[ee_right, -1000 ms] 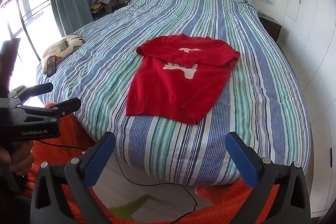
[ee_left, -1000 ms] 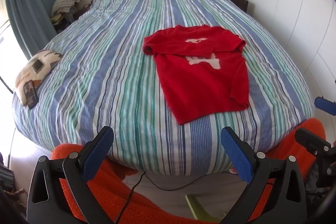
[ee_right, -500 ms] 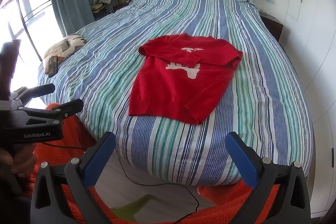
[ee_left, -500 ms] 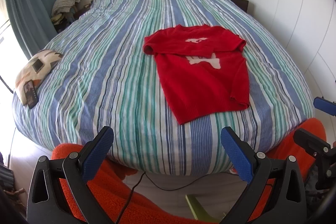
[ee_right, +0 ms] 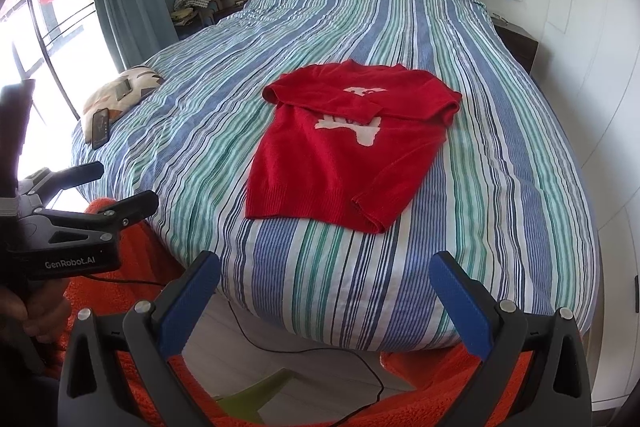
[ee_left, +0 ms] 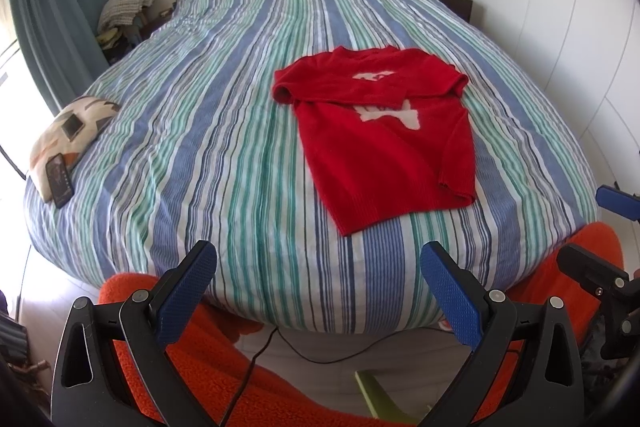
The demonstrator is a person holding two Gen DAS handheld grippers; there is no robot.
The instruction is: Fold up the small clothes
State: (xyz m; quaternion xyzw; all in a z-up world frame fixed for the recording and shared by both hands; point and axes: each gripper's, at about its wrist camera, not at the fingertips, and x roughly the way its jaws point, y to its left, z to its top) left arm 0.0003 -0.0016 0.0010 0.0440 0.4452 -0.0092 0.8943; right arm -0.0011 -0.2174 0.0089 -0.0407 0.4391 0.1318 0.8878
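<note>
Both grippers, left [ee_left: 318, 277] & right [ee_right: 326, 287], wide open, empty; red sweater [ee_left: 384, 143] well ahead on bed [ee_left: 200, 107].

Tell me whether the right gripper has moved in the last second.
Yes, slightly. In the right wrist view the red sweater and the striped bed it lies on have drifted rightward and a bit lower in frame, so the open right gripper has shifted or turned a little leftward.

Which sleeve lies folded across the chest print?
The sleeve from the sweater's left side crosses the white print; the other sleeve runs down the right edge.
</note>
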